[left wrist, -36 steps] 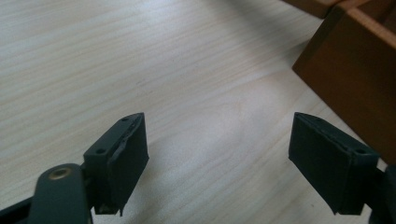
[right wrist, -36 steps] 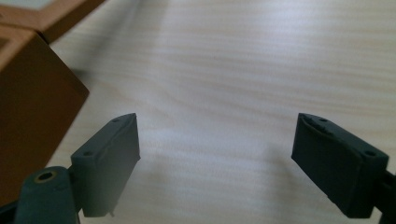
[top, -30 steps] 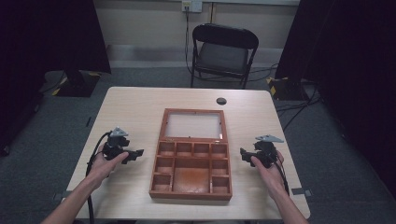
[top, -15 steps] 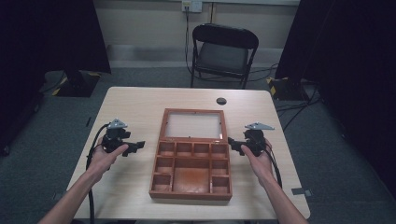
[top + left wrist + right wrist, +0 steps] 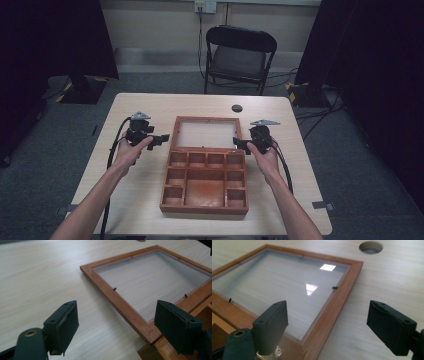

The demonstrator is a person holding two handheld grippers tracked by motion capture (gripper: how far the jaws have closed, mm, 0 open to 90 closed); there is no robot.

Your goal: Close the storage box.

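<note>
The wooden box (image 5: 205, 170) lay open in the middle of the table (image 5: 140, 107), its glazed lid (image 5: 205, 133) flat behind the tray. The lid seemed stiff but fragile, so I would grip its wooden frame, not the pane. The left gripper (image 5: 159, 139) and the right gripper (image 5: 241, 145) flanked the lid's side edges, each with jaws wide apart and empty.

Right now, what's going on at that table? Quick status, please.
Left gripper and right gripper: jaws open, empty, flanking the lid. Wooden compartment box open, glass lid lying flat. Nothing in the way.
</note>
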